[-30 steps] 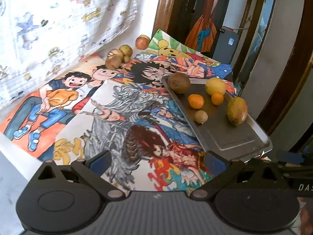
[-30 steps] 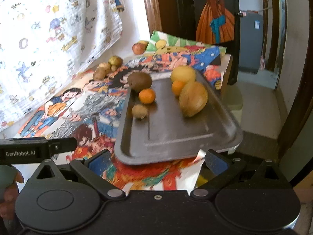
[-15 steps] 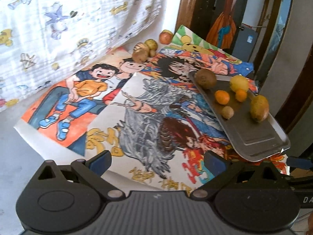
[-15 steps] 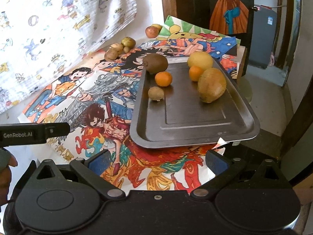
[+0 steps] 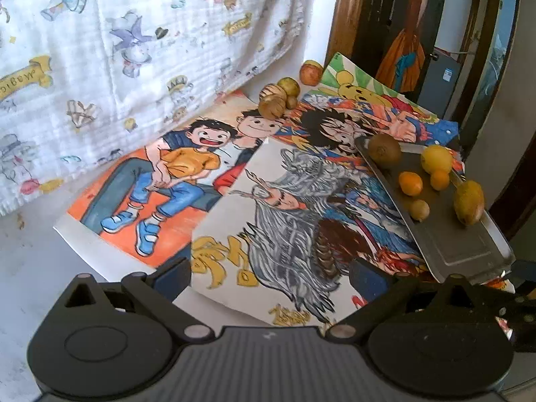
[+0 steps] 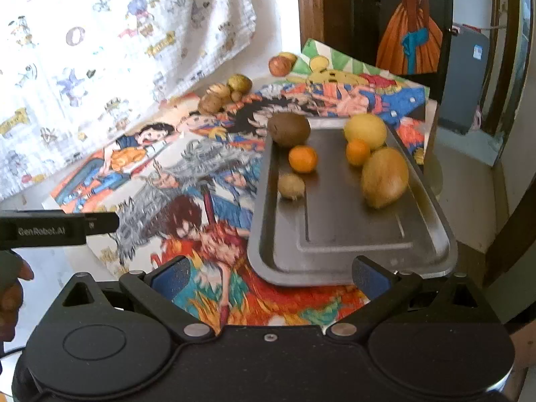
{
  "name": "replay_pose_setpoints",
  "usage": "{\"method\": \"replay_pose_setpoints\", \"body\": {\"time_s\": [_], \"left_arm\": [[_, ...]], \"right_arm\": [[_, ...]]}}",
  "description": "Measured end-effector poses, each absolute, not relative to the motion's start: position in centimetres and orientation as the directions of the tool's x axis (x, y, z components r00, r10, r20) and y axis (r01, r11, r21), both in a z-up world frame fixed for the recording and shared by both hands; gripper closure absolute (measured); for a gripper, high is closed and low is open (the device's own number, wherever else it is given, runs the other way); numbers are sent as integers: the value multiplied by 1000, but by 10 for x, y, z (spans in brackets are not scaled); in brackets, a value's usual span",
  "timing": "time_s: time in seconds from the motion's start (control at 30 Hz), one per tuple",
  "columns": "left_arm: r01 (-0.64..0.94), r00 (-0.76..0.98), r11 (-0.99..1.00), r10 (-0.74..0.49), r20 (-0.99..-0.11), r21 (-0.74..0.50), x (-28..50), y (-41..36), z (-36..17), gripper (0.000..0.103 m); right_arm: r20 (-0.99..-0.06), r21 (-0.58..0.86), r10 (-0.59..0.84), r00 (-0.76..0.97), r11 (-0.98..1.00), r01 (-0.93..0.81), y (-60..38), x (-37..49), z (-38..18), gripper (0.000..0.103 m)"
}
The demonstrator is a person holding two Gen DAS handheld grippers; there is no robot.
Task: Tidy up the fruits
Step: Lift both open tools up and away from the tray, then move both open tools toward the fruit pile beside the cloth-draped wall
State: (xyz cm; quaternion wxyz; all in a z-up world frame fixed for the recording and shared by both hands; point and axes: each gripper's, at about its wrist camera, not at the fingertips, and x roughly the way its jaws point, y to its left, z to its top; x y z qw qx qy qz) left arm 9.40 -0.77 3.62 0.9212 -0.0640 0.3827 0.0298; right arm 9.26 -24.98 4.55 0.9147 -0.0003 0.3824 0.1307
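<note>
A grey metal tray (image 6: 351,241) (image 5: 462,251) lies on the right of the table. On it sit a brown kiwi (image 6: 288,129) (image 5: 384,149), a yellow lemon (image 6: 365,130) (image 5: 436,158), two small oranges (image 6: 303,158) (image 6: 358,151), a little kiwi (image 6: 291,186) and a large yellow-brown mango (image 6: 385,177) (image 5: 469,202). Several potatoes (image 5: 278,98) (image 6: 224,95) and an apple (image 5: 310,73) (image 6: 279,65) rest at the far edge near the cloth. My left gripper (image 5: 268,274) is open above the posters. Open too, my right gripper (image 6: 269,274) hangs over the tray's near edge. Both hold nothing.
Colourful cartoon posters (image 5: 201,181) cover the table. A patterned white cloth (image 5: 117,50) hangs at the back left. A dark wooden door frame (image 6: 335,10) and an open doorway stand behind. The left gripper's side bar (image 6: 57,231) and a hand (image 6: 13,288) show at left.
The left gripper has pulled back and swung left, so the tray sits farther right in its view. The right gripper has risen and backed off a little from the tray.
</note>
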Motion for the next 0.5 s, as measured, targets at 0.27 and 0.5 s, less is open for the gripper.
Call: {"method": "replay_pose_setpoints", "body": {"time_s": [0.27,0.5], "left_arm": [[-122,714,989,33,-699,-78,105,6,44,0],[-151,749,984,54,-661,-92,117,31,68,0]], "right_arm": [[-612,170,308,729,951,-259,-236,111,83,1],[-511,180,393,764,918,-352,-213,134,130,1]]}}
